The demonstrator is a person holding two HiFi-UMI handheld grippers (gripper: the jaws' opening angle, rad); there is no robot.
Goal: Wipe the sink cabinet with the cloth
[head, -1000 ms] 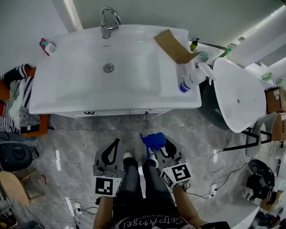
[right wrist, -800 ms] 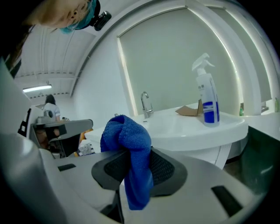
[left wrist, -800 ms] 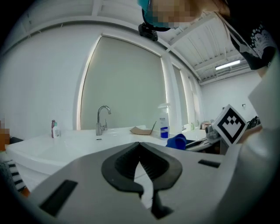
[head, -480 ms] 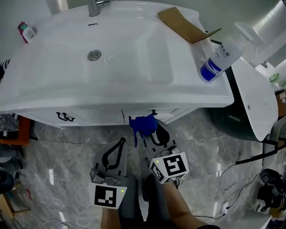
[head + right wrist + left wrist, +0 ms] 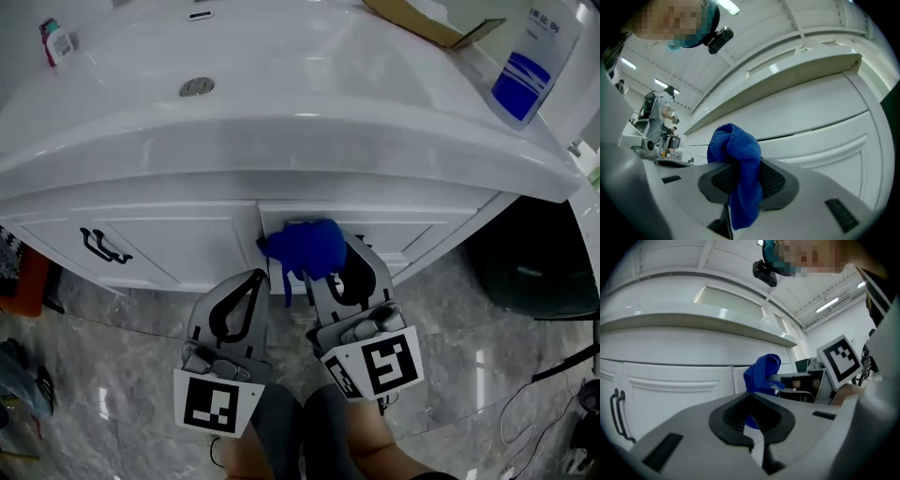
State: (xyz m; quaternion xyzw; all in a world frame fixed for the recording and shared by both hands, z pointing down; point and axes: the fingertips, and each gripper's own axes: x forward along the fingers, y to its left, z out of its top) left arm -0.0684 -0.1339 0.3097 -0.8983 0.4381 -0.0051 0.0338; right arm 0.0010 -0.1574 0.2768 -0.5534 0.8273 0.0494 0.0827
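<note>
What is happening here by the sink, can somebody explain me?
A person holds a hand-held gripper in each hand. The right hand-held gripper is shut on a crumpled blue cloth and holds it at the front of the white sink cabinet, near the seam between two doors; actual contact cannot be told. The left hand-held gripper is shut, empty, just beside it.

Glossy grey marble-effect tile floor [image 5: 122,328] with pale veining and soft glare patches, thin dark cable [image 5: 565,362] lying across floor at right, white ribbed ceiling [image 5: 806,287] overhead, linear strip lights [image 5: 829,305] lit, bright even illumination throughout.
</note>
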